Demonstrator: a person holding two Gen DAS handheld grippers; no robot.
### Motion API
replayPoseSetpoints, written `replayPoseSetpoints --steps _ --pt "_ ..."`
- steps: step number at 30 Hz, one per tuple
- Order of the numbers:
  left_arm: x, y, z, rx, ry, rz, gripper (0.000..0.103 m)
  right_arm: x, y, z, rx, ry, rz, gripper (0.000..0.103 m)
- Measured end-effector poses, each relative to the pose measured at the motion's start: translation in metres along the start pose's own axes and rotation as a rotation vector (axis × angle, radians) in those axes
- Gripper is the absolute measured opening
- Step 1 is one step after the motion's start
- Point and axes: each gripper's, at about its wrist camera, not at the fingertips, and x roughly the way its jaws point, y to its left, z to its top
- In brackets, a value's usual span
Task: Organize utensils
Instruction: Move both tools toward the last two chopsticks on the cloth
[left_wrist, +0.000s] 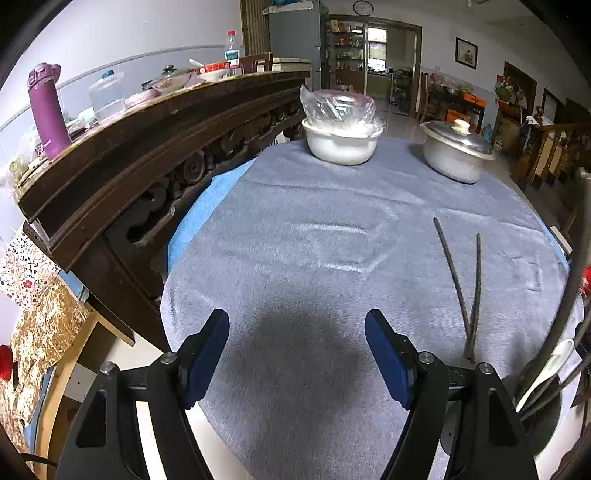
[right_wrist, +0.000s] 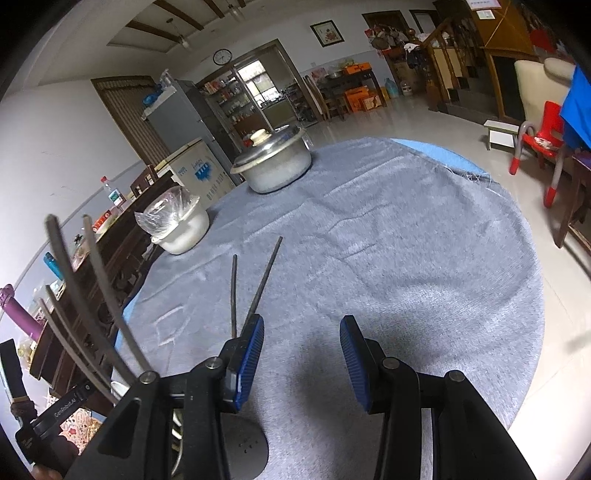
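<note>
Two dark chopsticks (left_wrist: 466, 288) lie in a narrow V on the grey tablecloth (left_wrist: 314, 258), right of my open, empty left gripper (left_wrist: 296, 352). In the right wrist view the same chopsticks (right_wrist: 255, 286) lie just ahead of the left finger of my open, empty right gripper (right_wrist: 302, 360). A dark utensil holder (left_wrist: 543, 417) at the lower right of the left view holds a white spoon (left_wrist: 546, 369) and several dark sticks. Those sticks (right_wrist: 88, 295) rise at the left of the right view.
A white bowl covered in plastic (left_wrist: 341, 136) and a lidded metal pot (left_wrist: 456, 149) stand at the table's far side. A carved dark wooden sideboard (left_wrist: 147, 162) with a purple bottle (left_wrist: 48, 110) runs along the left. A red chair (right_wrist: 543, 147) stands beyond the table's right edge.
</note>
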Motion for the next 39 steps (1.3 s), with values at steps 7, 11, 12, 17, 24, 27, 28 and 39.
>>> replayPoseSetpoints --steps 7,11,12,17,24,27,28,39 --pt "0.019 -0.003 0.002 0.005 0.031 0.011 0.076 0.014 -0.008 0.001 0.019 0.027 -0.009 0.046" --pt "0.029 -0.005 0.002 0.01 0.05 0.02 0.076 0.022 -0.012 0.002 0.028 0.039 -0.014 0.046" --pt "0.031 -0.005 0.002 0.011 0.054 0.022 0.076 0.024 -0.013 0.002 0.03 0.041 -0.015 0.046" --pt "0.042 -0.005 0.004 0.011 0.073 0.036 0.076 0.032 -0.017 0.005 0.035 0.053 -0.019 0.046" --pt "0.057 -0.009 0.01 0.03 0.087 0.053 0.076 0.046 -0.016 0.019 0.008 0.066 -0.019 0.046" --pt "0.065 -0.012 0.015 0.044 0.091 0.06 0.076 0.056 -0.017 0.027 -0.004 0.085 -0.013 0.046" --pt "0.067 -0.013 0.016 0.047 0.092 0.063 0.076 0.06 -0.017 0.03 -0.011 0.091 -0.016 0.046" --pt "0.095 -0.028 0.038 0.089 0.103 0.075 0.076 0.117 0.0 0.062 -0.098 0.241 0.047 0.046"
